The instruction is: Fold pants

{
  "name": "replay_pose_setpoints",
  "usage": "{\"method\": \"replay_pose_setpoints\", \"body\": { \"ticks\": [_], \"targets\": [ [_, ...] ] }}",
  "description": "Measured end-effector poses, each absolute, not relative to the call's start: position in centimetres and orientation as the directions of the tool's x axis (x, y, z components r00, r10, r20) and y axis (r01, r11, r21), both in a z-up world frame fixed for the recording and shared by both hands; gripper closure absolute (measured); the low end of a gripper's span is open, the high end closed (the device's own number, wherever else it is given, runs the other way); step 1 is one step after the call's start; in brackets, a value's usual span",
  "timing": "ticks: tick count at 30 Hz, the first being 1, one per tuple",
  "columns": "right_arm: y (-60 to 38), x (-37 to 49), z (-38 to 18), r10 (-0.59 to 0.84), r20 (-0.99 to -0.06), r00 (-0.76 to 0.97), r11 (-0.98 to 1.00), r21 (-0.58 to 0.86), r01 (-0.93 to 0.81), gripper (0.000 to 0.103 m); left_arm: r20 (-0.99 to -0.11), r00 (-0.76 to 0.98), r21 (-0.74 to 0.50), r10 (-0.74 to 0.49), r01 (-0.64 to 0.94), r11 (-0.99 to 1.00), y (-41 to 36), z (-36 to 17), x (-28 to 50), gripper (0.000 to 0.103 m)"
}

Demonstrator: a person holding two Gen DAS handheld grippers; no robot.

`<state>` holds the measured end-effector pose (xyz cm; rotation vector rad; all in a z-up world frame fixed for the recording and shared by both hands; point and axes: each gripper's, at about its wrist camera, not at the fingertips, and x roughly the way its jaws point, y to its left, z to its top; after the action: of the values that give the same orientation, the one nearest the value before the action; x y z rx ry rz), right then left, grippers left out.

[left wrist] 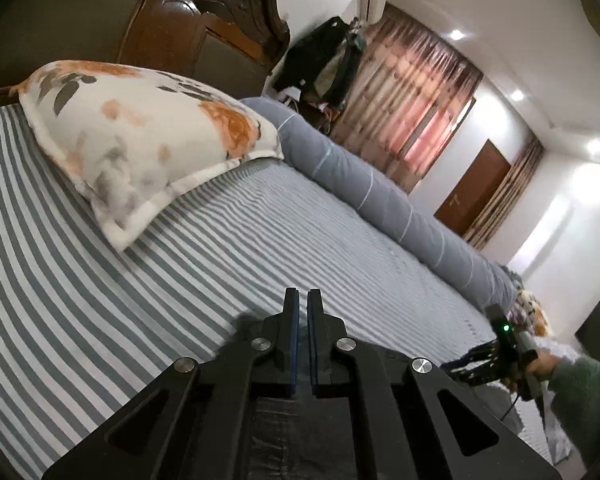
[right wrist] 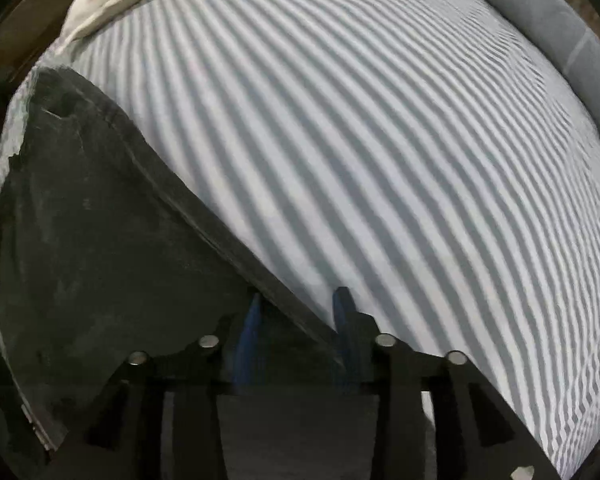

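Dark grey pants (right wrist: 100, 240) spread flat on the striped grey-and-white bedsheet (right wrist: 380, 160), at the near left of the right wrist view, one long edge running diagonally from far left to near middle. Right gripper (right wrist: 298, 304) pointing down at that edge, jaws partly open, blue pads (right wrist: 247, 340) on either side of the hem, not pressing on it. Left gripper (left wrist: 302, 300) low over the sheet, jaws closed almost fully, only a thin slit between the blue pads; dark cloth under its base, but impossible to tell if any cloth is caught. Floral pillow (left wrist: 140, 148) far left by the wooden headboard (left wrist: 160, 28). Grey bolster (left wrist: 380, 196) along the far right. No readable writing or brand anywhere.
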<state>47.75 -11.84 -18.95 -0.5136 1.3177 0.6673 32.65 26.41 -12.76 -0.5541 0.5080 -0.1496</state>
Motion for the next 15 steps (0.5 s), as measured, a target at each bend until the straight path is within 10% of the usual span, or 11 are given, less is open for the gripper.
{"method": "replay_pose_setpoints", "body": {
  "ticks": [15],
  "targets": [
    [-14.0,46.9,-20.0,0.170,-0.979,0.110,0.772,0.063,-0.632,0.055,-0.676,0.642,-0.468,-0.362,0.006,0.884,26.9,-16.5,35.7,0.082]
  ]
}}
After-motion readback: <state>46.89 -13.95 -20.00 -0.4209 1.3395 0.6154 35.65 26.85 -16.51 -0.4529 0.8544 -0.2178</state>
